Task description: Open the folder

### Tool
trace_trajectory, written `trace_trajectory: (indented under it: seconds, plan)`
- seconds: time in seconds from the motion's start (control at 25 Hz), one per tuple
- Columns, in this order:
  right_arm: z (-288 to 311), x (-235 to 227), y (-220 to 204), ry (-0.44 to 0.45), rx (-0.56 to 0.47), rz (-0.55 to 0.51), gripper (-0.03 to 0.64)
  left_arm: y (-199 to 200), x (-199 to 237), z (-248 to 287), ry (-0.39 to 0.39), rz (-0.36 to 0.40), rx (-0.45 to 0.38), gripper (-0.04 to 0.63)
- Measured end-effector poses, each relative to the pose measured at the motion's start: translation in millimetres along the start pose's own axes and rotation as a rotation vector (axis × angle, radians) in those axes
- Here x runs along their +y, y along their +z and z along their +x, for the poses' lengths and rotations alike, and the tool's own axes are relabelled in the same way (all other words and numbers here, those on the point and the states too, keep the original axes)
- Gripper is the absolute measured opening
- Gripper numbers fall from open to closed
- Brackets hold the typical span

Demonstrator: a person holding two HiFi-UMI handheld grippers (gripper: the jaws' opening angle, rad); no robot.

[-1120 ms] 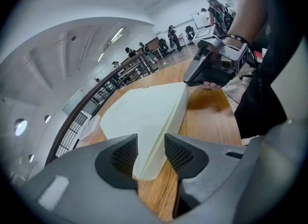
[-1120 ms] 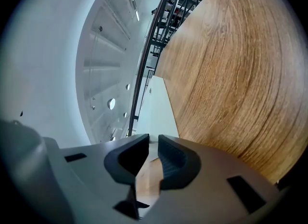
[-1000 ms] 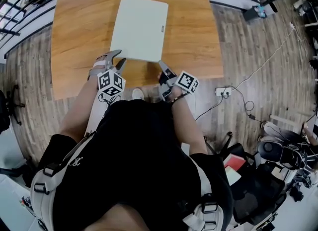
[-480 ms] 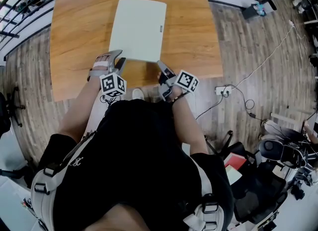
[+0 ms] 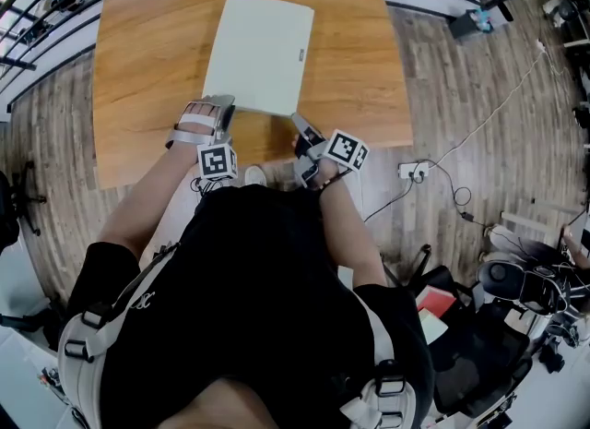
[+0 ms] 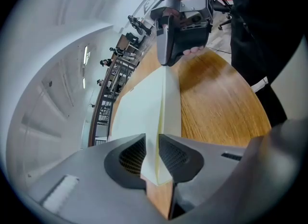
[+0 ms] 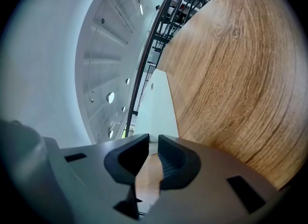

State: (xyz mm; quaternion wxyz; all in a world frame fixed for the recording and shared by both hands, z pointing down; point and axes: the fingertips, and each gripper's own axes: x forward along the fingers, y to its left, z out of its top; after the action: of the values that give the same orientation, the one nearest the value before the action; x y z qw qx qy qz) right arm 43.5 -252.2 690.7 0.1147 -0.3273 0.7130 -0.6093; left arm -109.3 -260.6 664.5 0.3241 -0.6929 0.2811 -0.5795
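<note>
A pale, closed folder [image 5: 261, 53] lies flat on the wooden table [image 5: 147, 58]. My left gripper [image 5: 224, 107] is at its near left corner. In the left gripper view the jaws [image 6: 152, 151] are closing, and the corner of the folder [image 6: 139, 107] fills the gap between the pads, its cover slightly parted from the sheets below. My right gripper [image 5: 297, 121] sits at the near right corner. Its jaws [image 7: 153, 146] stand narrow with the tip of the folder [image 7: 161, 107] between them. The right gripper [image 6: 166, 61] also shows across the folder's near edge.
The table's near edge [image 5: 369, 139] runs just behind both grippers, close to the person's black-clad body. On the wood floor to the right lie a power strip [image 5: 410, 171] with cables and dark equipment [image 5: 516, 289]. Railings [image 5: 37, 3] stand beyond the table's left side.
My left gripper has rolled about its own axis and its jaws have narrowed onto the folder's near left corner. The right gripper and the folder have stayed in place.
</note>
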Motion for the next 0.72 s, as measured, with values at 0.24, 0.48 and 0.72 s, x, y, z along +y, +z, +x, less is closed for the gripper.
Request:
trace_trajectory:
  seconds: [0.24, 0.48, 0.72]
  plan:
    - [-1, 0, -1, -0.008, 0.003, -0.004, 0.063, -1, 8, 5, -0.074, -0.111, 0.077, 0.036]
    - [-1, -2, 0, -0.005, -0.001, 0.005, 0.062, 0, 2, 9, -0.141, -0.287, 0.051, 0.023]
    - [-3, -3, 0, -0.006, 0.0, 0.0, 0.061, 1, 14, 0, -0.124, -0.538, -0.016, 0.017]
